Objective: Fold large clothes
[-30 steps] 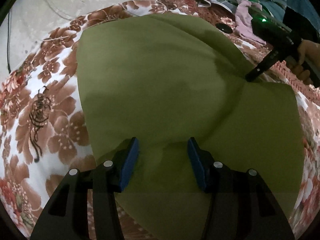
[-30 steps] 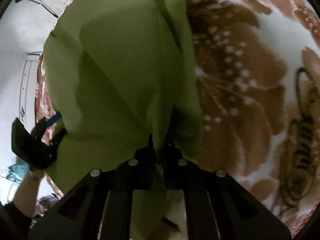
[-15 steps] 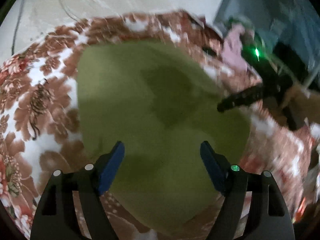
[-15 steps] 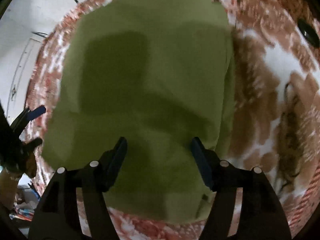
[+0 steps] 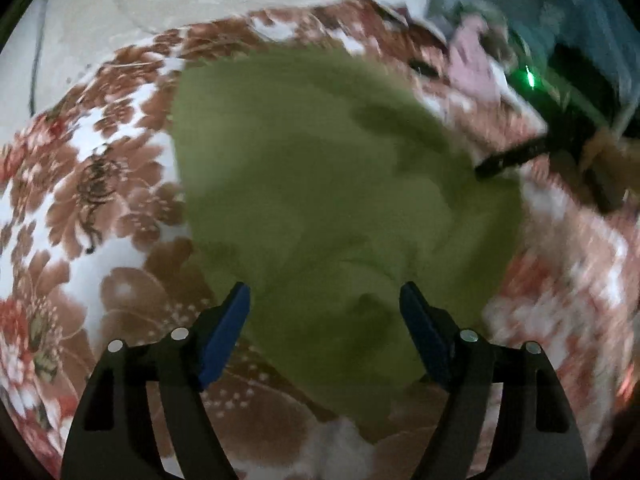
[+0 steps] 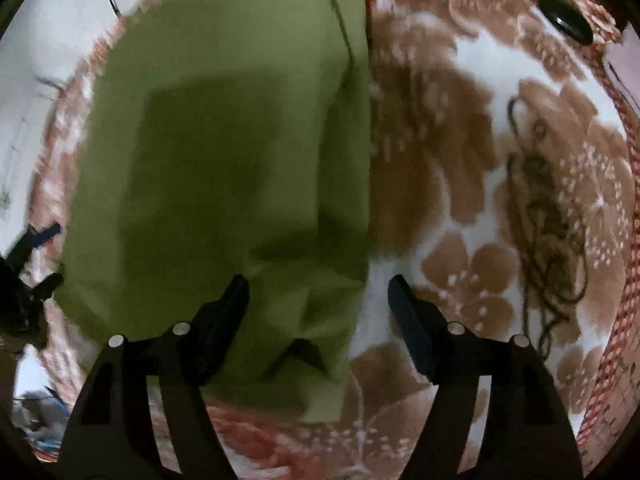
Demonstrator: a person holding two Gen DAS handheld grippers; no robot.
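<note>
Green cloth let go, lying folded on the bed.

My left hand-held gripper (image 5: 324,304) and right hand-held gripper (image 6: 318,294) have just been opening; both stand apart with nothing pinched, the green cloth (image 5: 332,184) lying below and ahead of each. It rests on the flowered blanket (image 6: 480,184), doubled over, its long edge under my right one. I judge one fold done; it looks large enough for another fold.

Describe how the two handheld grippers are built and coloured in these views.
Both the left gripper and the right gripper have matte black forked frames, two round silver fasteners on each finger and flat blue pads inside the tips. The right one shows a green light on its body.
</note>
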